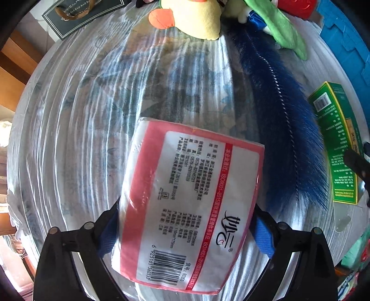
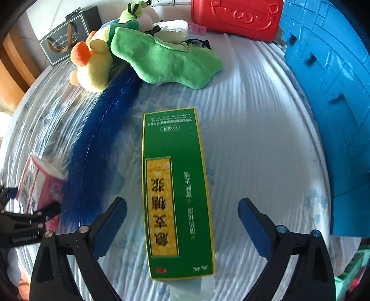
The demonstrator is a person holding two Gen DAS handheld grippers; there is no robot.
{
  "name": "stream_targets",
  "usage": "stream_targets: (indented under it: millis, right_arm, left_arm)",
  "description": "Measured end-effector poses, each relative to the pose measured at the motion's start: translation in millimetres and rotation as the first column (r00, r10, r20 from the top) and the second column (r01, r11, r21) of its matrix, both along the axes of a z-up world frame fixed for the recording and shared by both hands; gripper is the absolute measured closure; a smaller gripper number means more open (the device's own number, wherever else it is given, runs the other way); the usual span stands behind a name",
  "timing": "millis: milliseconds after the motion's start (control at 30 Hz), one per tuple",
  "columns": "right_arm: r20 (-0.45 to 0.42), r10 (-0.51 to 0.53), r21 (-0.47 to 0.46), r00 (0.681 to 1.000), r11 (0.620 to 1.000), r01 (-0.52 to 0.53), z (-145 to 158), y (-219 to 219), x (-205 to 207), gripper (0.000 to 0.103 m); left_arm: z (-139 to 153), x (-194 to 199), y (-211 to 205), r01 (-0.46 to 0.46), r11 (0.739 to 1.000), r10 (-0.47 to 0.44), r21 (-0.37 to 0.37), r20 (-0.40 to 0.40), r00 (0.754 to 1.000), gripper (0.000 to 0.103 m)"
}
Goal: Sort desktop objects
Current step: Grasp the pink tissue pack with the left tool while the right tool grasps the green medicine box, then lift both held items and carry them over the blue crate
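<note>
Between the spread right claw, the green rectangular carton lies ungripped; off-centre closing risks skewing it. The left claw pinches a pink-wrapped tissue pack.

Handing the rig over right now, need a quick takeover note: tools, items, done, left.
Left tool: straddles the pink tissue pack, pads at its sides; I cannot tell if it is clamped.
Right tool: open, pads clear of both sides of the green box, which lies flat on the cloth between them.
Blue feather duster lies between pack and box. Yellow duck plush and green plush sit at the far end, near the red case. Blue crate stands right of the box.
Done: nothing visibly sorted.
Left: grip pack and box, then the rest.
</note>
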State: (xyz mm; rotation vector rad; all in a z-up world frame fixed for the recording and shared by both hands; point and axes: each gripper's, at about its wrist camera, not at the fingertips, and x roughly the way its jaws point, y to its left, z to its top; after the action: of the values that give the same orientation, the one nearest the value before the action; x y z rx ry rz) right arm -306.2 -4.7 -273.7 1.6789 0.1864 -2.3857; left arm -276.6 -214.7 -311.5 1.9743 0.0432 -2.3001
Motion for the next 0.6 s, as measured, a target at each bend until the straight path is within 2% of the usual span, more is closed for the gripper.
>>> stream_targets:
  millis: [33, 67, 100, 133, 167, 233, 400, 600]
  right_arm:
    - [0.007, -0.002, -0.002, 1.0, 1.0, 0.002, -2, 0, -2, 0.019]
    - [0.017, -0.003, -0.008, 1.0, 1.0, 0.003, -4, 1, -5, 0.021]
    - [0.03, 0.002, -0.016, 1.0, 1.0, -0.002, -7, 0, -6, 0.028]
    - [0.038, 0.015, -0.026, 0.999, 1.0, -0.014, -10, 0, -7, 0.042]
    - [0.057, 0.018, -0.032, 0.998, 0.999, -0.016, -13, 0, -8, 0.047]
    - [0.054, 0.013, -0.039, 0.998, 0.999, -0.011, -11, 2, -5, 0.049]
    - [-0.031, 0.013, -0.061, 0.999, 0.998, -0.015, 20, 5, 8, 0.05]
    - [-0.194, 0.013, -0.088, 0.981, 0.996, -0.03, 83, 4, 31, 0.051]
  left_arm:
    - [3, 1, 0, -0.004, 1.0, 0.004, 0.006, -0.01, 1.0, 0.008]
    - [6, 2, 0, -0.007, 1.0, 0.007, 0.012, -0.019, 1.0, 0.008]
    - [11, 3, 1, -0.011, 1.0, 0.012, 0.021, -0.035, 0.999, 0.008]
    - [15, 4, 1, -0.013, 1.0, 0.014, 0.026, -0.045, 0.999, 0.009]
    - [19, 5, 1, -0.016, 1.0, 0.017, 0.027, -0.057, 0.998, 0.009]
    - [31, 6, 2, -0.018, 1.0, 0.02, 0.021, -0.094, 0.995, 0.01]
    - [64, 18, 5, -0.015, 1.0, 0.017, 0.012, -0.197, 0.98, 0.01]
    - [124, 30, 15, 0.004, 1.0, -0.005, -0.006, -0.363, 0.932, 0.01]
